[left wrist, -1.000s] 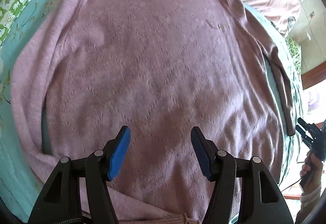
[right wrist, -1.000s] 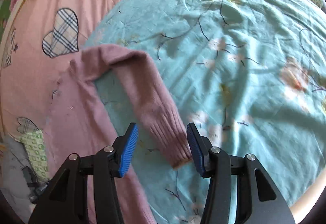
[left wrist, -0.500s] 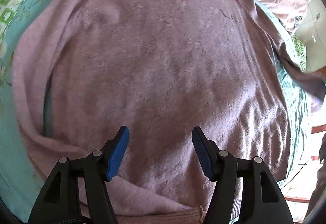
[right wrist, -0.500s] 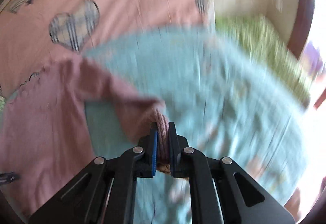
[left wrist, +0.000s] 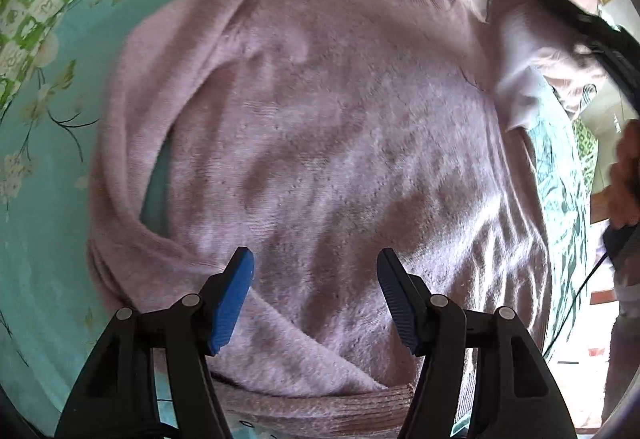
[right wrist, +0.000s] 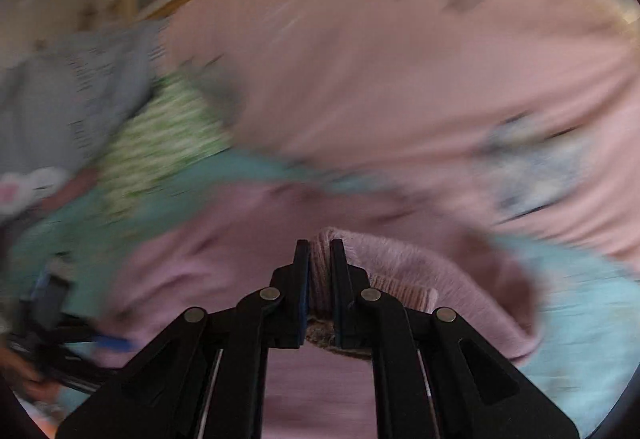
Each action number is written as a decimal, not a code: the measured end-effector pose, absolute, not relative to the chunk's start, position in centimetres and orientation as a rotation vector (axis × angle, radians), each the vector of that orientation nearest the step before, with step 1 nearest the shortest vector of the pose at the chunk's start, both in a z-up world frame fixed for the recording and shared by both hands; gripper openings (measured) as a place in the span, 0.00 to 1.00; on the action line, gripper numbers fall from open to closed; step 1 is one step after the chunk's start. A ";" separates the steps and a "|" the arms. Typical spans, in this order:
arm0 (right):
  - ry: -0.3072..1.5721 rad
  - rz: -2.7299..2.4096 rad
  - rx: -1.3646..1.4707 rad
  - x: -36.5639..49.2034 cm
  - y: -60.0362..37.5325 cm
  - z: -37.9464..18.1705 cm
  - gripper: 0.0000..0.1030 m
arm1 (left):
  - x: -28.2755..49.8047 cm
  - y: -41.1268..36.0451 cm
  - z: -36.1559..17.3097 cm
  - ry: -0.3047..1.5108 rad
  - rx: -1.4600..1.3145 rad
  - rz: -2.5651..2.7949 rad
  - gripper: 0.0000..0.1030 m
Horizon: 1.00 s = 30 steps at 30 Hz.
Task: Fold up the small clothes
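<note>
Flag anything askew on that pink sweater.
The sweater's left sleeve lies bunched and curled across the hem instead of flat. The right gripper has the other cuff pinched.

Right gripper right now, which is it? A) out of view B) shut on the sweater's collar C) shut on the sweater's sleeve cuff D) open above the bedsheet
C. In the right wrist view the right gripper has its jaws closed on the ribbed sleeve cuff of the pink sweater, while the left gripper is open over the sweater's body.
</note>
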State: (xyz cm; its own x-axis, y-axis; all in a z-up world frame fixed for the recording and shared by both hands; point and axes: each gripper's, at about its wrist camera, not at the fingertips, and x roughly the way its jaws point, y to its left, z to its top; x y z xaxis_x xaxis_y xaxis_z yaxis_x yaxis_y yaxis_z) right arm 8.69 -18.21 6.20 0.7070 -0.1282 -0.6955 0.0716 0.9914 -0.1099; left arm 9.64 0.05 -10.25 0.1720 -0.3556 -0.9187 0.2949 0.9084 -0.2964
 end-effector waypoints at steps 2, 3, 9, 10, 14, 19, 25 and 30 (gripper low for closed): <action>0.840 -0.024 0.005 10.3 -17.7 3.7 0.22 | 10.0 0.2 -10.2 1.316 -0.049 -0.453 0.64; 0.869 0.001 0.033 10.9 -17.6 2.5 0.30 | 10.2 0.1 -10.2 1.313 -0.046 -0.449 0.65; 0.882 -0.049 0.161 8.9 -21.1 0.6 0.40 | 12.8 -2.3 -9.7 1.271 0.040 -0.462 0.70; 0.882 -0.068 0.167 8.0 -21.4 0.7 0.40 | 13.1 -3.1 -9.7 1.261 0.060 -0.469 0.72; 0.875 -0.206 0.224 5.4 -25.6 1.4 0.40 | 13.8 -8.1 -9.2 1.199 0.230 -0.567 0.75; 0.859 -0.343 0.311 1.4 -30.4 1.6 0.40 | 10.9 -15.4 -12.3 1.053 0.731 -0.639 0.78; 0.834 -0.444 0.413 -2.3 -33.8 1.2 0.40 | 13.4 -16.7 -13.7 1.126 0.736 -0.687 0.47; 0.808 -0.483 0.441 -4.4 -35.0 1.7 0.40 | 16.7 -14.4 -7.8 1.177 0.510 -0.770 0.06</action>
State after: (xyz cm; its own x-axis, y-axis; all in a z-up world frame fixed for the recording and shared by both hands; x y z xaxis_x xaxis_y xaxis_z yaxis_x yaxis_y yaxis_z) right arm -4.38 -34.96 1.75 0.5952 -0.2381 -0.7675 0.5637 0.8044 0.1876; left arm 16.74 -14.42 -7.80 0.1821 -0.2649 -0.9469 0.7611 0.6476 -0.0348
